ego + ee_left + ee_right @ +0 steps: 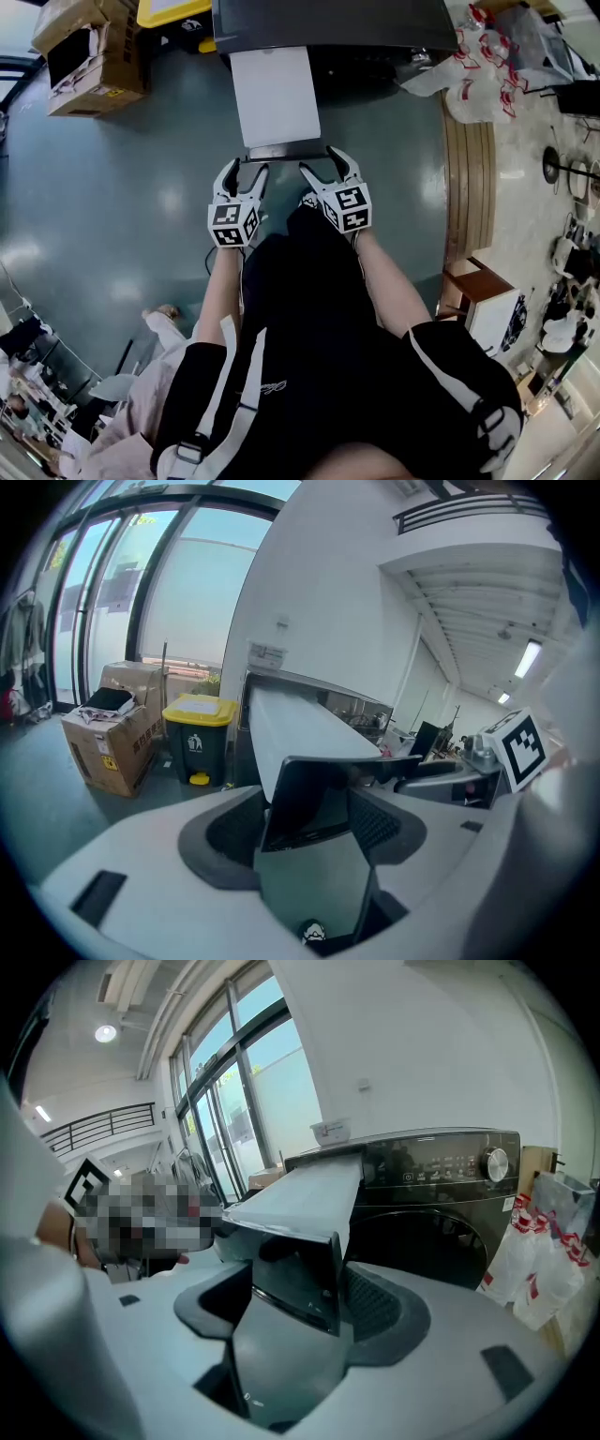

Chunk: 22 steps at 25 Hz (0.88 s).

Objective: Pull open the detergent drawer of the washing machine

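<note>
The dark washing machine (pixel 375 28) stands at the top of the head view, its control panel and round door (pixel 441 1204) clear in the right gripper view. Its long white detergent drawer (pixel 277 94) sticks far out toward me and ends in a dark front panel (pixel 286 150). My left gripper (pixel 246 176) is open, its jaws straddling the panel's left end (pixel 305 799). My right gripper (pixel 326 167) is open too, jaws around the panel's right end (pixel 300 1283). In both gripper views the panel fills the gap between the pads (pixel 380 822); whether it touches them is unclear.
A cardboard box (pixel 89 56) and a yellow-lidded bin (pixel 197 738) stand left of the machine. White and red plastic bags (pixel 478 75) lie to its right, beside a wooden board (pixel 473 187). Another person crouches at the lower left (pixel 141 394). The floor is grey-green.
</note>
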Motion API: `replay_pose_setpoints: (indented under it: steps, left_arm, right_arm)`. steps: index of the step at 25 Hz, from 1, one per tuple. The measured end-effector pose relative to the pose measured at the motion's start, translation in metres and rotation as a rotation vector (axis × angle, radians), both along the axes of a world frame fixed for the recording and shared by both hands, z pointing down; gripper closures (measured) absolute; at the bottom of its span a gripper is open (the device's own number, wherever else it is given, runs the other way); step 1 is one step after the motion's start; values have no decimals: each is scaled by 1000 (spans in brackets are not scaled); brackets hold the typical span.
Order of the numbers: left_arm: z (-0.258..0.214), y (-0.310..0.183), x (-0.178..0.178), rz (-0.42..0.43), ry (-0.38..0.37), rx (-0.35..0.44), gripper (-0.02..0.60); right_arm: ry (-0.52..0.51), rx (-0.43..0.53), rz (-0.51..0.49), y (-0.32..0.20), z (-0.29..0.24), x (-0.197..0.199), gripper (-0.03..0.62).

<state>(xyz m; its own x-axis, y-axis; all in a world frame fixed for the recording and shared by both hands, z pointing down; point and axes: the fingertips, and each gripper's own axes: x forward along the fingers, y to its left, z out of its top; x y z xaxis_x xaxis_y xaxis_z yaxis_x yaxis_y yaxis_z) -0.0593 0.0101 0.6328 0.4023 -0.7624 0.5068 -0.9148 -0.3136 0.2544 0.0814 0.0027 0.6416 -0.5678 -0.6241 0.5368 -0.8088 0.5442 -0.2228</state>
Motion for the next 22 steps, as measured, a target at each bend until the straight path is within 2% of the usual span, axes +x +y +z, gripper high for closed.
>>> replay_pose_setpoints:
  steps: [9,16,22]
  left_arm:
    - [-1,27,-10,15,-25,-61,293]
    - [-30,46,-9,-30,51,-89,304]
    - [-66,46,-9,-40,88,-64,324]
  right_arm:
    - [23,0,-45,10,-19,17,301]
    - [36,11,-69,24,-47,30,329]
    - [48,-3,-49,37,-71,38,365]
